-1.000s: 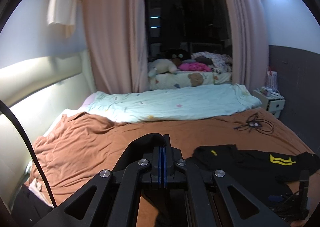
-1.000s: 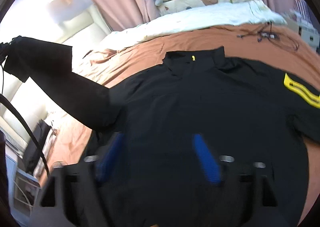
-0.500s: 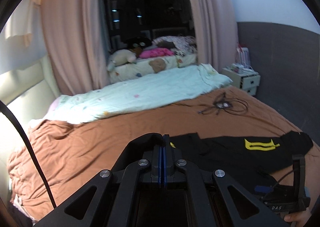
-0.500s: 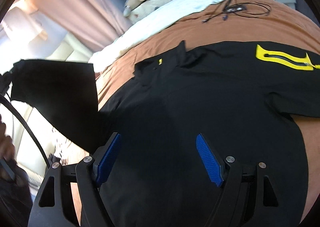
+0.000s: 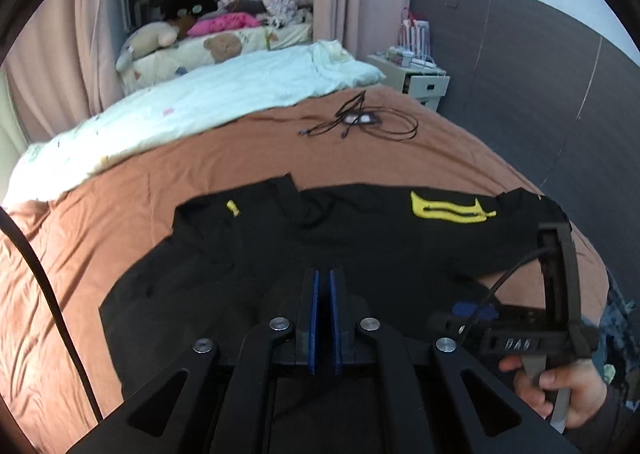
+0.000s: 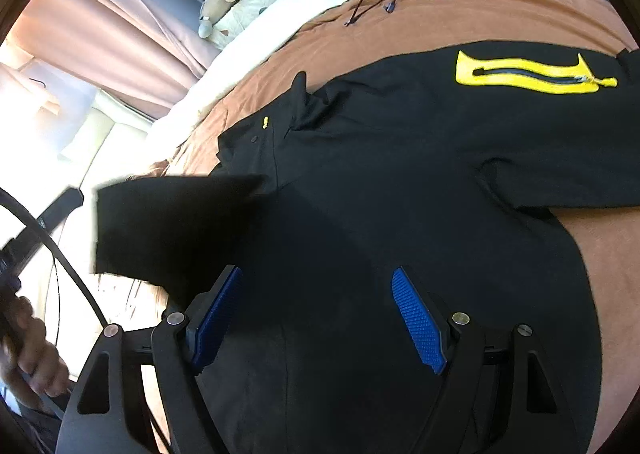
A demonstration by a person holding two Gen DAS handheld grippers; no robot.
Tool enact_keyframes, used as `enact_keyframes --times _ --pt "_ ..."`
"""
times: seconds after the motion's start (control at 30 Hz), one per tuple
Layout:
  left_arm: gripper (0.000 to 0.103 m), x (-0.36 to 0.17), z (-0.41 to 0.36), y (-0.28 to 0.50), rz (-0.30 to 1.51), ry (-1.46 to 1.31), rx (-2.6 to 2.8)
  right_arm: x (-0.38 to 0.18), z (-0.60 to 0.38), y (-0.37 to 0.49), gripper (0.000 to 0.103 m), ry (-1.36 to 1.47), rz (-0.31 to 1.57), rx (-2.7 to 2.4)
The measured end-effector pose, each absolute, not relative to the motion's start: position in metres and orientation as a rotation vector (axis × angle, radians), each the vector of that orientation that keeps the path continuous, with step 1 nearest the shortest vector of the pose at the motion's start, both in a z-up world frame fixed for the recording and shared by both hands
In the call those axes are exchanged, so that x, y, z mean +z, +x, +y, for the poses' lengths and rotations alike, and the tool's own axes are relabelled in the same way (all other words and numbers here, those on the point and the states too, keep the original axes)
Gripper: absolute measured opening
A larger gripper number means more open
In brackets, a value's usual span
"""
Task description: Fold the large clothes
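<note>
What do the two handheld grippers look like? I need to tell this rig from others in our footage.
Both are matte black. The left gripper and right gripper have angular linkage arms with silver pivot bolts and textured blue pads. A black cable trails off, and the right unit's handle reads "DAS".

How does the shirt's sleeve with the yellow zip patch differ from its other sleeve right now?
The sleeve with the yellow zip patch lies spread flat on the brown bedcover, pointing away from the body. The other sleeve appears lifted off the bedcover, angled in toward the body, and is blurred. The first carries yellow; the other sleeve shows plain black. Both belong to one black shirt.
</note>
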State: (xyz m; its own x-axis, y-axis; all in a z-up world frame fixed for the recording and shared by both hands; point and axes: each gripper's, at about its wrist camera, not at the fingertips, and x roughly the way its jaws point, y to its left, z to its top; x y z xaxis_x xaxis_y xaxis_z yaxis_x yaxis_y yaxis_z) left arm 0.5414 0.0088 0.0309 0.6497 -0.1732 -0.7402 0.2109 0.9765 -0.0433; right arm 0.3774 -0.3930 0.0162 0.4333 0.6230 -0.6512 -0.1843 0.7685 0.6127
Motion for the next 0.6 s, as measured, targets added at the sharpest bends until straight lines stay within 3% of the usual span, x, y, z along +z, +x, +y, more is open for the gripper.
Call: enact_keyframes --times 0.03,0.1,0.2,0.6 --pt "0.046 0.030 0.015 0.537 0.842 0.033 -0.219 0.016 -0.391 0.379 0.076 0.490 1.006 0.538" --pt "0.088 0.029 0.028 0.523 0.830 0.012 -0.206 0.017 -0.383 0.380 0.076 0.473 1.006 0.548" --pt "0.090 0.033 0.044 0.499 0.773 0.029 -0.172 0.016 -0.376 0.377 0.076 0.438 1.001 0.562" --pt "0.088 -0.019 0.166 0.439 0.897 -0.008 0.170 -0.013 -0.291 0.355 0.076 0.073 1.010 0.618"
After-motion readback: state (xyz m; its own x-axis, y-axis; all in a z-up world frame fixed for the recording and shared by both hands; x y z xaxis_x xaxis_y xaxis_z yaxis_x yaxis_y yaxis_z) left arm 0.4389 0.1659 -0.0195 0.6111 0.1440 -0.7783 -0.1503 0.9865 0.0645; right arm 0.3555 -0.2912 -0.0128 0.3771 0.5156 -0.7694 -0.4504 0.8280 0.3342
